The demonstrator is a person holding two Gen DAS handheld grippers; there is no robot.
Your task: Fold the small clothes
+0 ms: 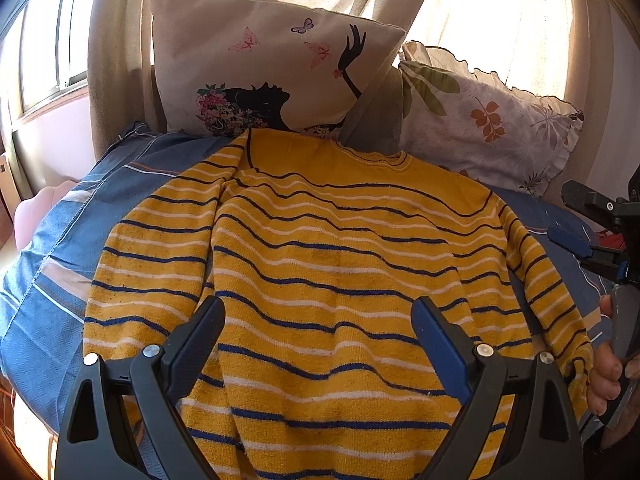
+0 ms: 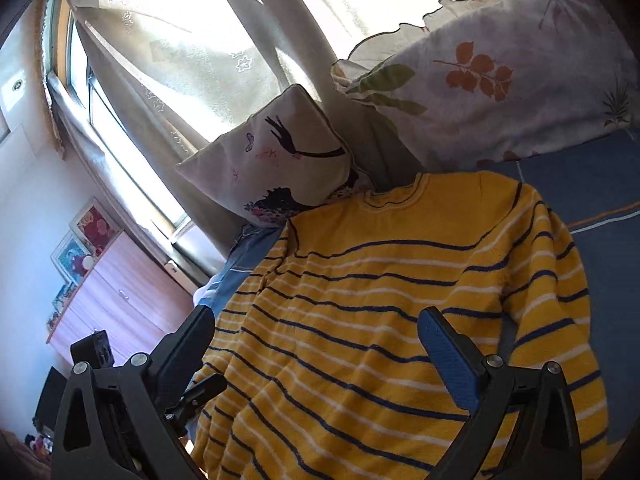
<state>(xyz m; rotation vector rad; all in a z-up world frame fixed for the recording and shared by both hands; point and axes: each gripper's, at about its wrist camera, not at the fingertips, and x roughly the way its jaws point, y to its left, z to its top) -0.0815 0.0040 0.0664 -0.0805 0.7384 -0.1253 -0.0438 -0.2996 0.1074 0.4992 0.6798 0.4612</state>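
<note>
Risk, left side: the left sleeve (image 1: 156, 256) already lies folded over the sweater (image 1: 332, 264), which is spread flat on the bed (image 1: 52, 248) below the pillows (image 1: 264, 68). A pinch taken too deep there would likely gather the blue bedcover too. Risk, right side: the right sleeve (image 1: 548, 280) hangs loose along the hem; a careless lift may drag the body askew.

Pose: the left gripper (image 1: 320, 332) hovers over the lower body, jaws spread, holding nothing. The right gripper (image 2: 320, 344) is likewise spread and empty, tilted above the sweater's right half. A hand (image 1: 606, 376) grips its handle.
</note>
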